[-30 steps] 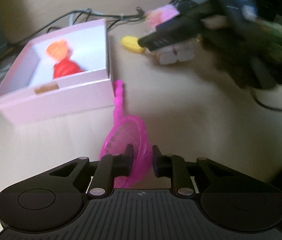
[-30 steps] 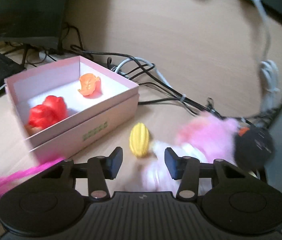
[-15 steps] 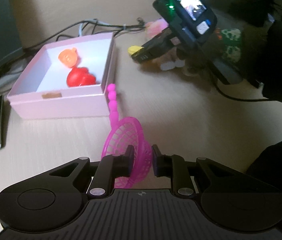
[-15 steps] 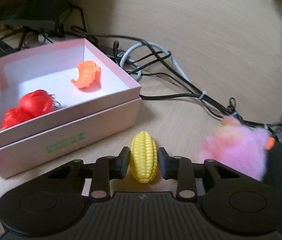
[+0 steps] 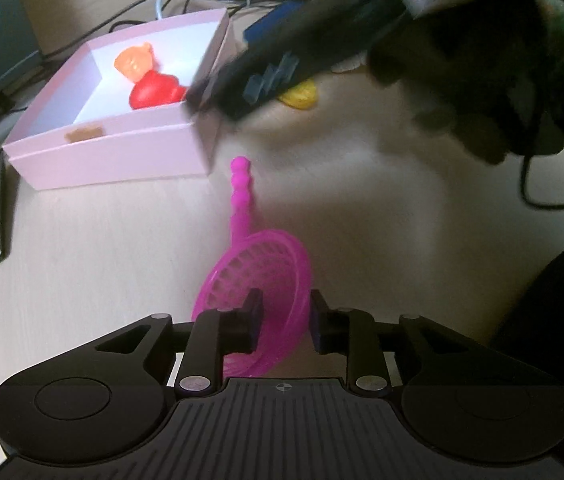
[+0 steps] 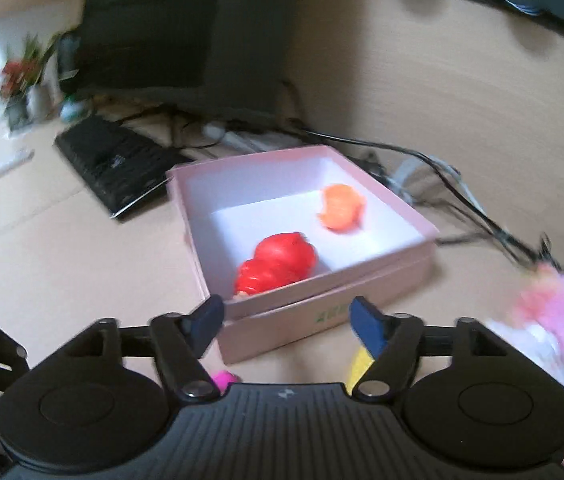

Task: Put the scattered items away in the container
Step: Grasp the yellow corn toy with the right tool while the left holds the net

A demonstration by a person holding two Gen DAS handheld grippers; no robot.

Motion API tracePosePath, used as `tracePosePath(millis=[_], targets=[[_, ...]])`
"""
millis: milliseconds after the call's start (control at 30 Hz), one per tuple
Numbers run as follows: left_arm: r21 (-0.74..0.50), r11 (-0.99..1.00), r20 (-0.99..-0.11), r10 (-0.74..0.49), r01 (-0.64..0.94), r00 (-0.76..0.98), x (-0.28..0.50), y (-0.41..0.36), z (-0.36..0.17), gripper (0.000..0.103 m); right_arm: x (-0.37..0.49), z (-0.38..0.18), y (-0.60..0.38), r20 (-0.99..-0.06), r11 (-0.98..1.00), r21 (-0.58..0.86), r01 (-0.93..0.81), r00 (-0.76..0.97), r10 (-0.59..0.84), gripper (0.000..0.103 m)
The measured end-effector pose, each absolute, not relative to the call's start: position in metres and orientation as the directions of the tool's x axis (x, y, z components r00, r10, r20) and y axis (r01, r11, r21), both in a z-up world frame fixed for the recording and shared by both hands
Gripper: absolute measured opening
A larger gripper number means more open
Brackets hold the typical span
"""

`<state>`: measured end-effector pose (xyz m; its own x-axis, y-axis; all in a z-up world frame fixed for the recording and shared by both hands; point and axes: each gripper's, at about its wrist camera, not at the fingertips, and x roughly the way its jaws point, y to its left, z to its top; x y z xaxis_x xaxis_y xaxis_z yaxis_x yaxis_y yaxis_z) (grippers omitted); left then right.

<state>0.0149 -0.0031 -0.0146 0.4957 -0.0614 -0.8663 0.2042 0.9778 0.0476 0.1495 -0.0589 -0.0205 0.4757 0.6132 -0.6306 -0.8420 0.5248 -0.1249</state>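
Note:
The pink box (image 5: pixel 117 152) holds a red toy (image 5: pixel 155 94) and an orange toy (image 5: pixel 135 62); it also shows in the right wrist view (image 6: pixel 322 308). My left gripper (image 5: pixel 282 316) is shut on the rim of a magenta toy net (image 5: pixel 259 276), whose handle points toward the box. My right gripper (image 6: pixel 286 316) is open and empty, just before the box's near corner. The yellow toy corn (image 5: pixel 300 96) lies on the desk beside the box, under the right gripper; a bit of it shows below the right finger in the right wrist view (image 6: pixel 358 366).
A black keyboard (image 6: pixel 113 164) lies left of the box, with a monitor (image 6: pixel 185 32) and tangled cables (image 6: pixel 442 184) behind. A pink fluffy toy (image 6: pixel 554 312) sits at the right. The wooden desk (image 5: pixel 362 200) extends right of the net.
My right gripper has let go of the yellow corn, opened wide and swung left and up toward the box. My left gripper still holds the net and has shifted slightly.

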Motion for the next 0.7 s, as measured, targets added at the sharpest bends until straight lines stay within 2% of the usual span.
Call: tracePosePath(millis=[100,300,333,467,567,700], targets=[[0.053,0.982,-0.864,-0.045,0.179,0.502,0.010,0.000,-0.014,0.030,0.148,-0.029,-0.051,-0.627,0.555,-0.215,-0.803,0.549,0.552,0.076],[0.028,0.991,-0.862,-0.041,0.128,0.505,0.006,0.007,-0.016,0.034,0.197,-0.024,-0.089,-0.619,0.755,-0.218,-0.618,0.686,0.383,0.075],[0.023,0.992,-0.862,-0.042,0.122,0.506,0.005,0.008,-0.016,0.034,0.200,-0.020,-0.094,-0.615,0.769,-0.195,-0.609,0.687,0.388,0.075],[0.026,0.989,-0.863,-0.051,0.145,0.502,0.010,0.004,-0.018,0.034,0.170,0.005,-0.096,-0.546,0.651,-0.081,-0.755,0.580,0.605,0.076],[0.035,0.986,-0.863,-0.052,0.162,0.502,0.002,-0.005,-0.014,0.037,0.130,0.003,-0.067,-0.506,0.527,-0.166,-0.834,0.531,0.680,0.082],[0.040,0.985,-0.862,-0.051,0.168,0.505,-0.001,-0.006,-0.014,0.042,0.094,-0.026,-0.028,-0.517,0.385,-0.328,-0.862,0.505,0.691,0.082]])
